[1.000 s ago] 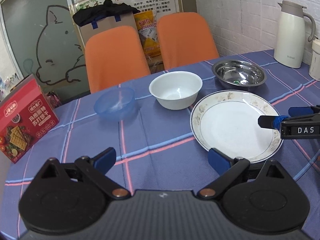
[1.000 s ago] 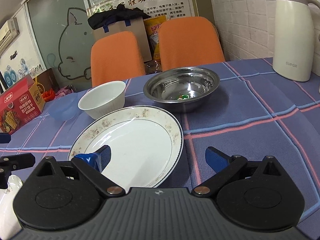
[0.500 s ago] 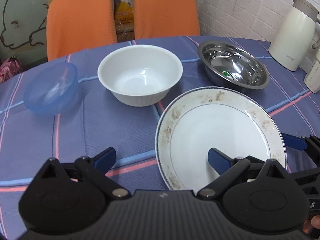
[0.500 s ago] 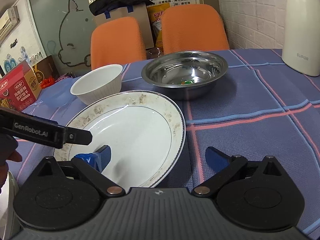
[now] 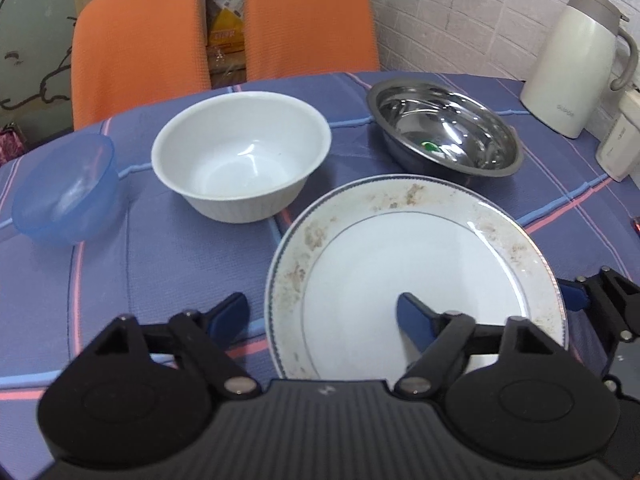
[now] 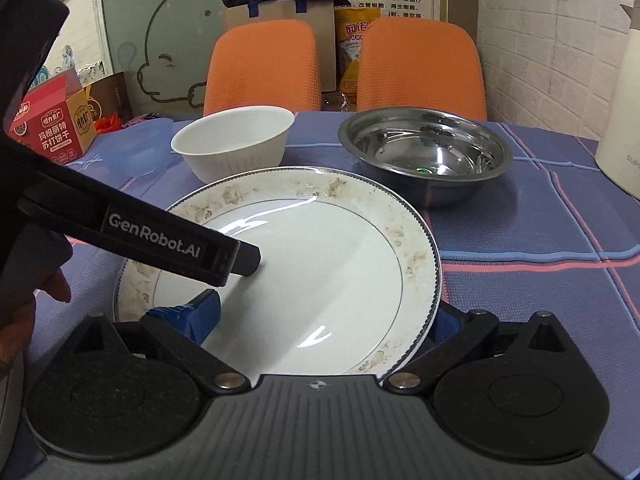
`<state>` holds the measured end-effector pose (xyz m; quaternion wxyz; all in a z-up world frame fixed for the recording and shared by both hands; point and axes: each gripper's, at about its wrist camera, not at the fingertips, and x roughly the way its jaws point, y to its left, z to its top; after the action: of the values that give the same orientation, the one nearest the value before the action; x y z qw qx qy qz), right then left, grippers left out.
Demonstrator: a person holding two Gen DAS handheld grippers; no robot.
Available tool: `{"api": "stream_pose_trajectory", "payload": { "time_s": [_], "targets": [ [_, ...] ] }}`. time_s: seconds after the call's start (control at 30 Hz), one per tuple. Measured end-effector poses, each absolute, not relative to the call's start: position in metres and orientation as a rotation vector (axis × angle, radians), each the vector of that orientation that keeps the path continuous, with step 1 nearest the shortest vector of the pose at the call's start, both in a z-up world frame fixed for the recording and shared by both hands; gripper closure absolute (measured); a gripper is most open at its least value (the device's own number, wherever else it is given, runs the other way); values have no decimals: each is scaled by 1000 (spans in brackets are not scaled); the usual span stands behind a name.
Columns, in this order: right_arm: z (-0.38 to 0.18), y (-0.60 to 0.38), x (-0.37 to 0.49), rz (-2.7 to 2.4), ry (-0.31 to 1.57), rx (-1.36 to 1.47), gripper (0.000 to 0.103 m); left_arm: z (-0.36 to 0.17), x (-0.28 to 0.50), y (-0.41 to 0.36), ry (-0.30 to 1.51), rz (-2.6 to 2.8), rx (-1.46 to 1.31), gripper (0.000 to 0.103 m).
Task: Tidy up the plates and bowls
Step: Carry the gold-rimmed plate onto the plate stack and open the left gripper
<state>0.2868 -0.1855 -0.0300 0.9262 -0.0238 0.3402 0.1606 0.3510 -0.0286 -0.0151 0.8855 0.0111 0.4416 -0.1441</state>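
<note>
Both grippers straddle the patterned plate (image 5: 416, 264) rim, fingers apart: left gripper (image 5: 320, 312) at its near-left edge, right gripper (image 6: 324, 320) at its near-right edge. White bowl (image 5: 242, 156) and steel bowl (image 5: 444, 136) sit behind the plate.

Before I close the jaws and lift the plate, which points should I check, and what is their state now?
1. Left gripper jaws straddle the plate rim: ok, one finger over the plate, one over the tablecloth.
2. Right gripper jaws straddle the opposite rim: ok, though the outer finger is partly hidden.
3. Jaws shut on the plate: not ok, both are open.
4. Plate carries nothing loose: ok.
5. White bowl empty: ok.
6. Steel bowl empty: not ok, a small green thing lies inside.
</note>
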Motion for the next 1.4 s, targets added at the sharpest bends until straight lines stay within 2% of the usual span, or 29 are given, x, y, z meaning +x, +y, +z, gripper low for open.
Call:
{"api": "stream_pose_trajectory", "payload": {
  "time_s": [0.13,0.5,0.9,1.13,1.4],
  "targets": [
    [-27,-187,284,308,697,16,12,-13,351,-33,936,-313,6,43],
    [-8,-179,254,297,641,23,12,9,317,-24,900,-321,-10,43],
    [27,-123,175,406,569,11,12,49,209,45,817,-215,-46,42],
    [22,-74,137,529,603,4,12,38,145,102,821,-91,-92,40],
    [3,-43,110,573,651,-41,12,15,110,136,839,-71,-154,40]
  ]
}}
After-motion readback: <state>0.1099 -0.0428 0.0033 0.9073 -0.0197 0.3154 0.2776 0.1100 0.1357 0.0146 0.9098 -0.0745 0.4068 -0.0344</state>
